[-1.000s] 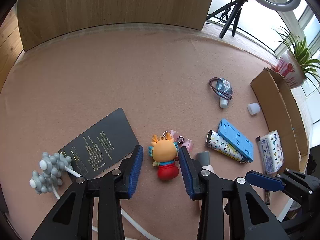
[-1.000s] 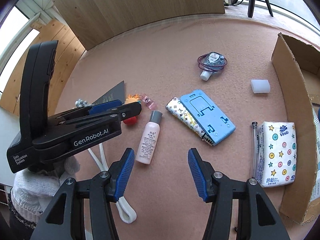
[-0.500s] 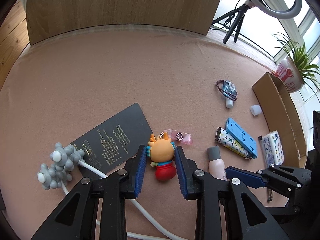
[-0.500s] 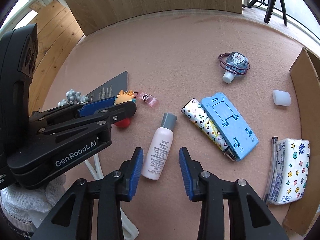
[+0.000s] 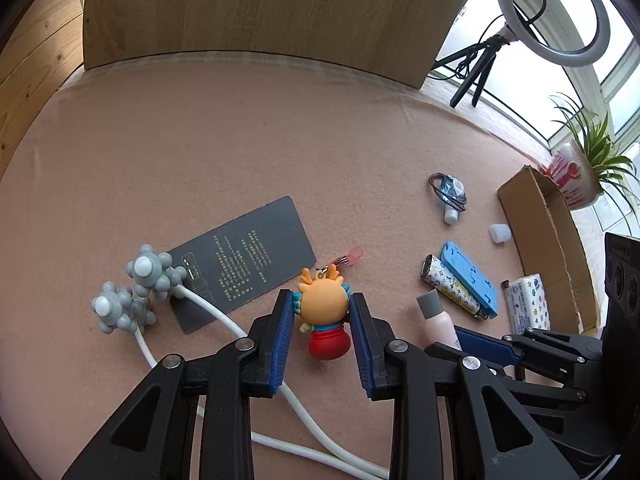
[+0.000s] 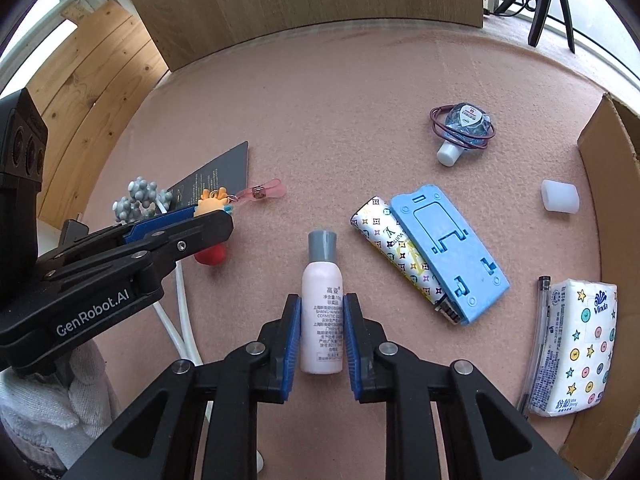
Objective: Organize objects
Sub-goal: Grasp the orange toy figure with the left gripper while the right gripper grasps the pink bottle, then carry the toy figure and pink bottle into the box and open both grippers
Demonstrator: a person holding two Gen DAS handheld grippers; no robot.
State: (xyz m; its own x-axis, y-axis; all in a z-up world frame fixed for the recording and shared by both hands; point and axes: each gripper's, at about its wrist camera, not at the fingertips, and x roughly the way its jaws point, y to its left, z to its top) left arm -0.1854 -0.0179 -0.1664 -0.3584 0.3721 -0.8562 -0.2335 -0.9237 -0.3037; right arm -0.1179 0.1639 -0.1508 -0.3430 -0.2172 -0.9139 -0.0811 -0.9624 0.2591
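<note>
Between the blue pads of the right gripper [image 6: 319, 330]: one pale pink plastic bottle with a grey cap [image 6: 322, 299], flat on the pink felt tabletop [image 6: 340, 92], jaws just closing and now pressed on both its sides, cap pointing away. Between the left gripper's [image 5: 322, 330] pads: one orange-headed, red-bodied toy figure keychain [image 5: 323, 316], clamped likewise. Both lifts are best taken straight up, squarely gripped, clear of the white cable [image 5: 224, 318] beside the left gripper, toward the brown cardboard box [image 6: 604, 184] at far right.
</note>
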